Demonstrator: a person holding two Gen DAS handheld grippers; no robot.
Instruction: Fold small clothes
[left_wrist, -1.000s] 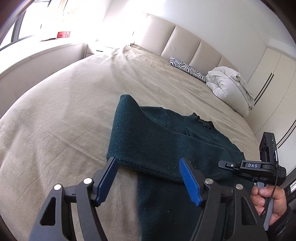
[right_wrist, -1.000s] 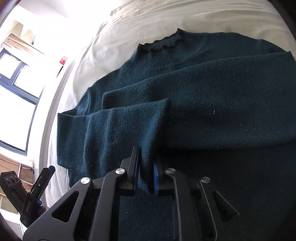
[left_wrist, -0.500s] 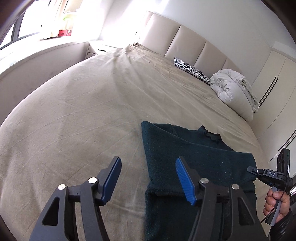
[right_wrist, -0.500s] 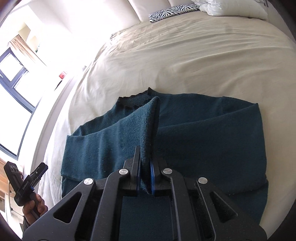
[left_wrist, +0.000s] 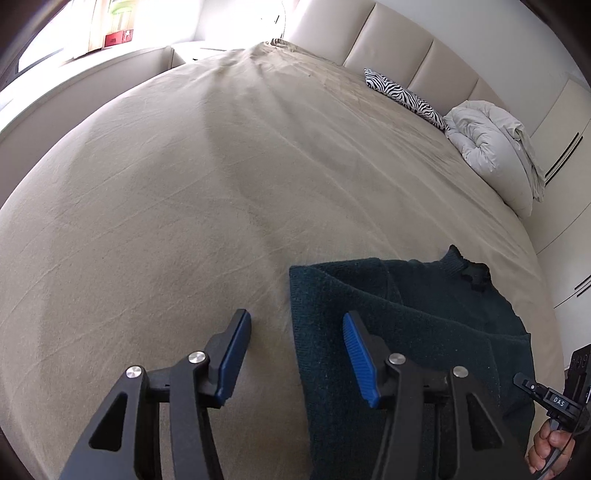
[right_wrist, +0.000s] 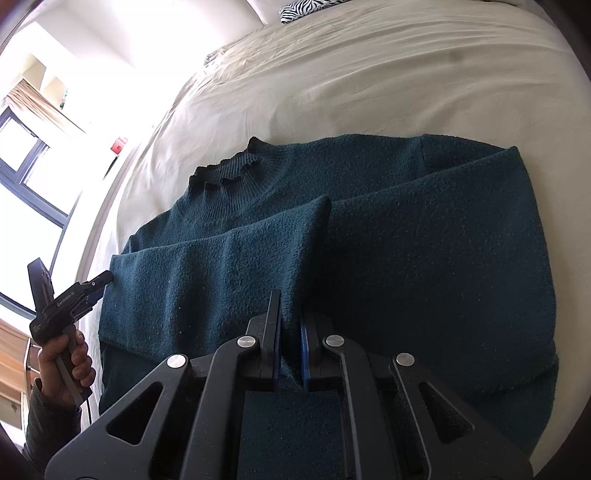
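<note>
A dark teal knit sweater (right_wrist: 424, 258) lies flat on the beige bed (left_wrist: 184, 184), collar (right_wrist: 225, 173) away from me, and both sleeves are folded across its front. My right gripper (right_wrist: 290, 314) is shut on the edge of the left sleeve (right_wrist: 221, 266), pinching a ridge of fabric between its pads. Over the sweater's left side edge (left_wrist: 299, 332) hovers my left gripper (left_wrist: 295, 317), its jaws closing. That edge lies between the blue pads, which do not press on it. A hand (right_wrist: 70, 362) holds the left gripper beside the sweater.
A zebra-print pillow (left_wrist: 402, 94) and a bundled white duvet (left_wrist: 491, 147) lie by the padded headboard (left_wrist: 391, 40). A window ledge with a red box (left_wrist: 118, 37) runs along the bed's left. White cupboards (left_wrist: 565, 122) stand at the right.
The left gripper has slid left off the folded sleeve to the sweater's side edge, and its jaws have narrowed. The right gripper kept its pinch, raised the sleeve and lowered it again.
</note>
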